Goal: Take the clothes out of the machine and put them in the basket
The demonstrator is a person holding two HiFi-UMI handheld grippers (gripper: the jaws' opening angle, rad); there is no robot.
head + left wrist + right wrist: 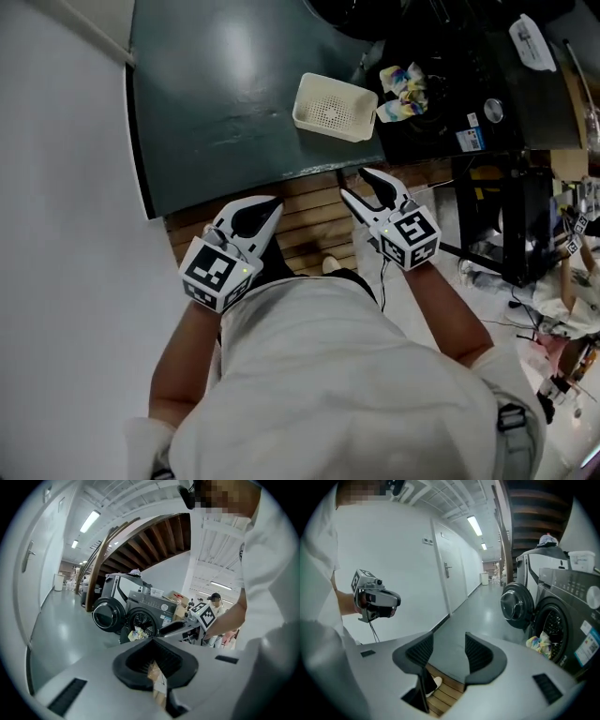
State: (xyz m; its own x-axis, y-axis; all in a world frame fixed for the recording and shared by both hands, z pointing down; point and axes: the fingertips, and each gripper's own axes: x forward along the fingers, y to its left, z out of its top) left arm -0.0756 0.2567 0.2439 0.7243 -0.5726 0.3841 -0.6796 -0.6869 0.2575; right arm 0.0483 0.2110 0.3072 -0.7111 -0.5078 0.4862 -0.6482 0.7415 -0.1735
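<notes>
Machine [441, 47]: the dark front-loader stands ahead of you, at the top right of the head view. Its round door [517, 605] is swung wide open beside the drum opening.
Floor [225, 84]: glossy grey-green, carrying the machine and the basket.
Wooden platform [309, 211]: slatted boards under you, butting against the edge of the floor. One of your shoes [330, 265] shows on it.
Basket [319, 122]: white and perforated, upright on the floor just in front of the machine's opening. You can see no clothes inside it.
Left gripper [272, 206]: you hold it low over the platform, well short of the machine. Its jaws are pressed together with nothing gripped. In its own view only the boards show through the slit behind the pads [140, 658].
Right gripper [354, 183]: level with the left one and nearer the machine. Its jaws stand apart and empty, with only bare floor and boards showing between them.
Clothes [401, 91]: a small bunch of bright, many-coloured fabric spills over the lip of the drum opening. It lies just beside the basket but not in it, and neither gripper touches it.
</notes>
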